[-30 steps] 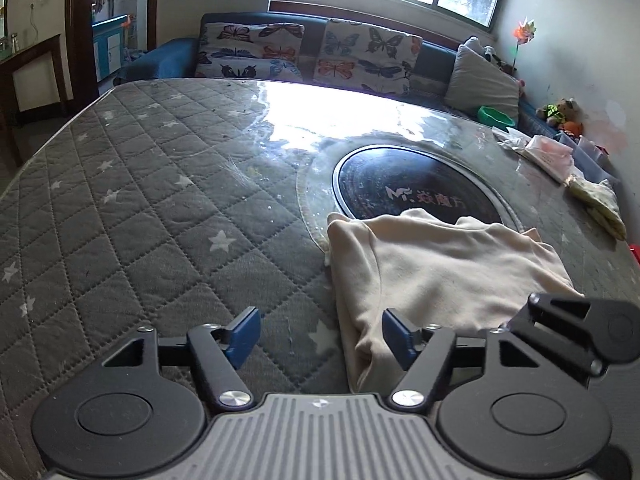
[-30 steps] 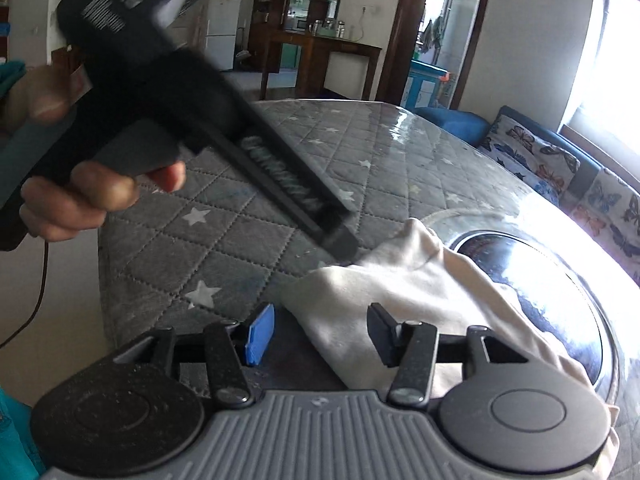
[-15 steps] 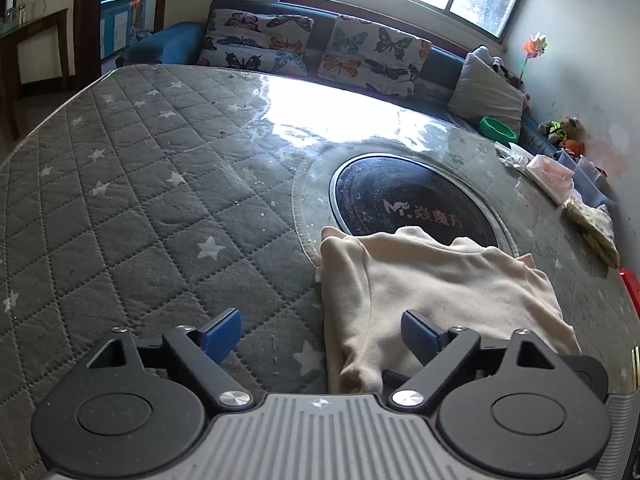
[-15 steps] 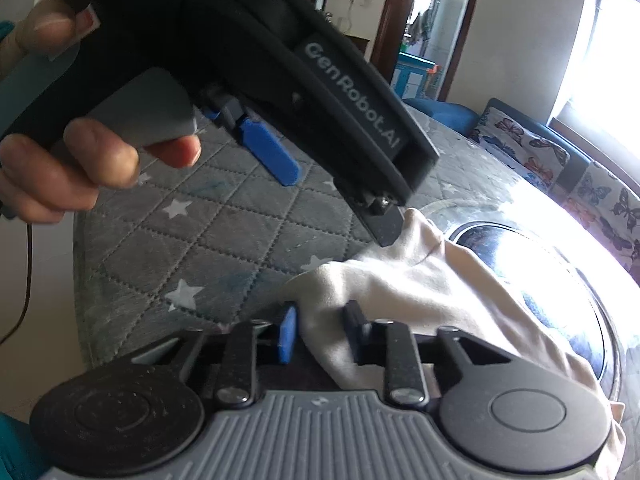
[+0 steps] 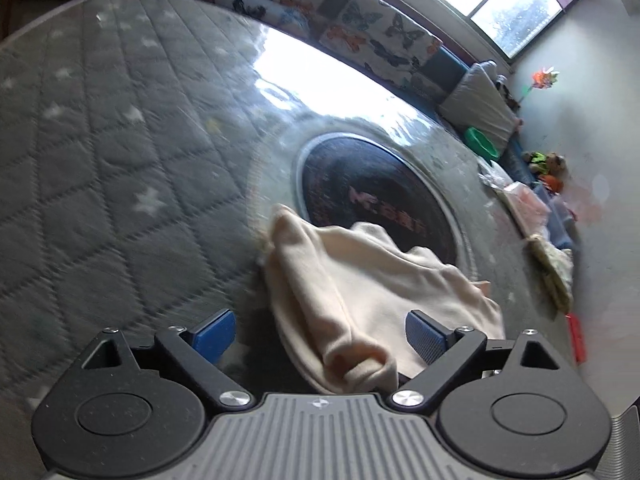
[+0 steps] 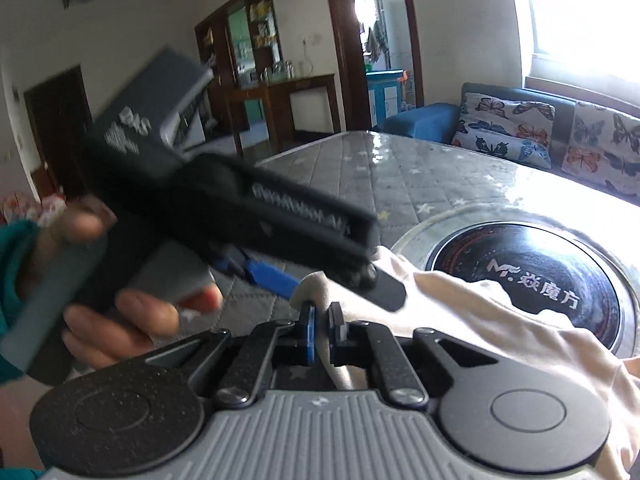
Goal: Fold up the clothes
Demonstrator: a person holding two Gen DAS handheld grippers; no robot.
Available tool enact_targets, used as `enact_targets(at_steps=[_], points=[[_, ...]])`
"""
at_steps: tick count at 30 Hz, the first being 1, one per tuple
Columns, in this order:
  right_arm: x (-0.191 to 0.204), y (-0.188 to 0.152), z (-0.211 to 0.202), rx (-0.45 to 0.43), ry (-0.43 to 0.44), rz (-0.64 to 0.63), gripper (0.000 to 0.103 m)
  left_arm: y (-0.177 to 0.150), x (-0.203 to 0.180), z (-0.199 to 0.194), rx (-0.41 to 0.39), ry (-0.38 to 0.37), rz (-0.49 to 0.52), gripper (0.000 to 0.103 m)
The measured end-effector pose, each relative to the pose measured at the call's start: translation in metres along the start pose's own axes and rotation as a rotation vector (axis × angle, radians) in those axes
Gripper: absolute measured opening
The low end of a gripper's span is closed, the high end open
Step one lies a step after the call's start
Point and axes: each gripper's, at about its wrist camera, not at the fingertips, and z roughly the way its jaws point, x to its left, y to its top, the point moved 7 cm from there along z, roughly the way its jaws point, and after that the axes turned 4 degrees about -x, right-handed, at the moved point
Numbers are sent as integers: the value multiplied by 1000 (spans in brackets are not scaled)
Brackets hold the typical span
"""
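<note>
A cream garment (image 5: 360, 276) lies bunched on the grey quilted table, partly over a dark round hob. My left gripper (image 5: 320, 334) is open, its blue pads wide apart on either side of the garment's near fold. In the right wrist view my right gripper (image 6: 322, 330) is shut on a corner of the cream garment (image 6: 480, 320), lifted a little off the table. The left gripper body and the hand holding it (image 6: 132, 312) cross that view just above and left of the pinched corner.
The dark round hob (image 5: 376, 196) is set in the table's middle. A butterfly-print sofa (image 5: 360, 32) runs along the far side. Folded cloths and bags (image 5: 548, 256) and a green bowl (image 5: 480, 142) sit at the right edge. A wooden desk (image 6: 280, 96) stands behind.
My right gripper has closed on the garment's corner and raised it. My left gripper has opened wider and tilted, moving in over the garment's near edge.
</note>
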Motion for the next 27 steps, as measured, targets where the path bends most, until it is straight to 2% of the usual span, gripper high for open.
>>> enact_targets(at_steps=[3,5,6,8,10,12,14,17,18,19,24,27], points=[[-9,2,-9,-13,13,20,5,-4,-6,11,37,-42,-29,70],[-10,1,-12,-17,21,23,5,-6,-7,18,60,-68,-49,52],[-8,0,-11,-16,25,24,5,-8,-7,22,72,-78,-61,48],[-6,-2,-11,-13,32,26,5,-10,-5,26,82,-84,-76,33],[-4,-4,-11,-9,44,27,5,-10,-5,27,79,-84,-73,28],[-1,-6,-13,-2,51,16,6,-10,-4,27,75,-84,-71,25],[2,-9,-15,3,52,-1,10,-10,-4,28,72,-85,-69,25],[-7,-14,-28,4,10,-10,13,-10,-3,28,67,-85,-65,25],[-11,-16,-34,5,-8,-9,15,-10,-3,29,66,-86,-64,25],[-16,-17,-40,6,-29,-7,22,-10,-3,29,64,-86,-63,25],[-76,-27,-62,32,-235,52,28,-9,-2,28,54,-72,-43,25],[-120,-35,-71,41,-351,125,36,-8,-2,26,47,-59,-24,26]])
